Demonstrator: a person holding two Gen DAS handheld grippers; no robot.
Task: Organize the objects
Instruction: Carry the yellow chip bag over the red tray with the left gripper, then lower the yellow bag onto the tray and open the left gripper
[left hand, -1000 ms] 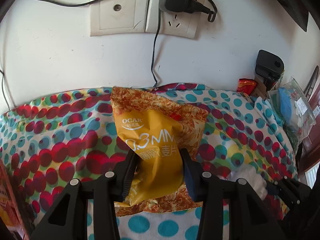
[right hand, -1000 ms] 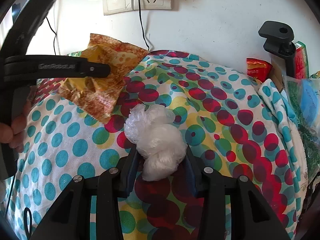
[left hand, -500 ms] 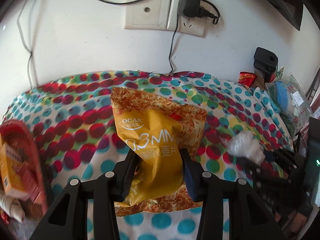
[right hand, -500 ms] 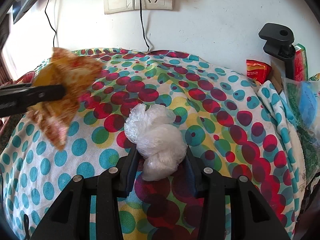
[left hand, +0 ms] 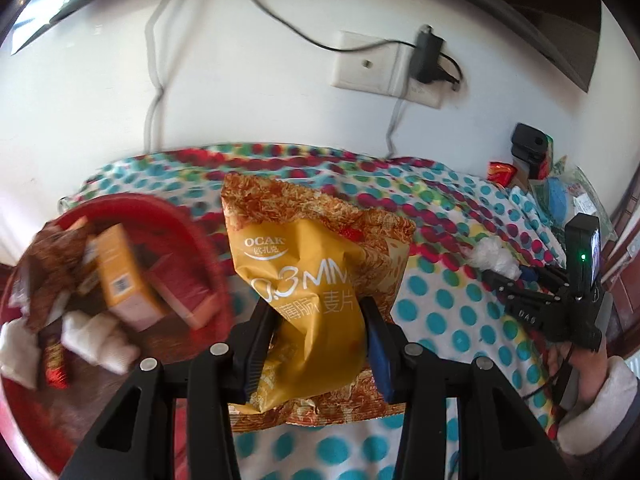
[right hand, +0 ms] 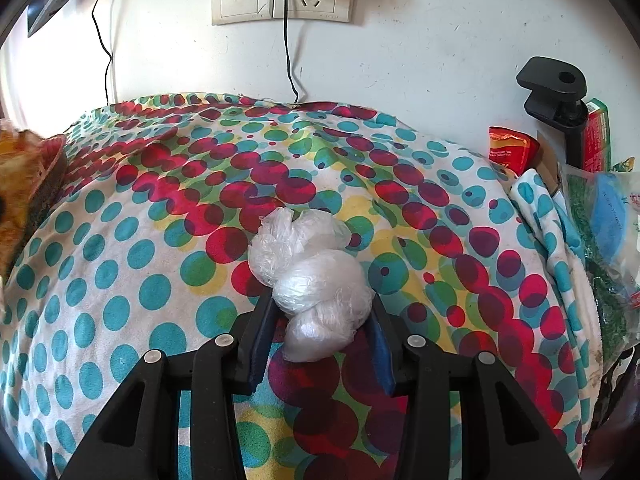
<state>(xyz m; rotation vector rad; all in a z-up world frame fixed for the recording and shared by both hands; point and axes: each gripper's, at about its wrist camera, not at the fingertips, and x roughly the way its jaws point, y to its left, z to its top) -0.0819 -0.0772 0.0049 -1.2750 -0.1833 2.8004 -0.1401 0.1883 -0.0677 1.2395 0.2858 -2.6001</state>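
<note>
Left wrist view: my left gripper is clamped on the yellow-orange snack bag, both pads pressing its lower half; bag stands upright between the fingers, printed face toward the camera, clear of the polka-dot cloth behind it; red basin sits just left of the bag, blurred; inside it I can make out an orange box, a red box, a brown wrapper and something white, can't tell more; far right, the right gripper shows from the side with the crumpled plastic bag at its tips, a hand in a pale sleeve behind it; wall socket plate with a black charger plugged in up on the white wall.

Right wrist view: my right gripper is closed on the crumpled plastic bag; pads squeeze the lower lobes, upper part bulges out ahead of the fingertips; bundle is over the middle of the polka-dot cloth, can't tell whether its underside touches; a sliver of the snack bag at the far left edge, blurred; black clamp, red packet and a clear bag with blue and green contents crowd the right side by the wall.
</note>
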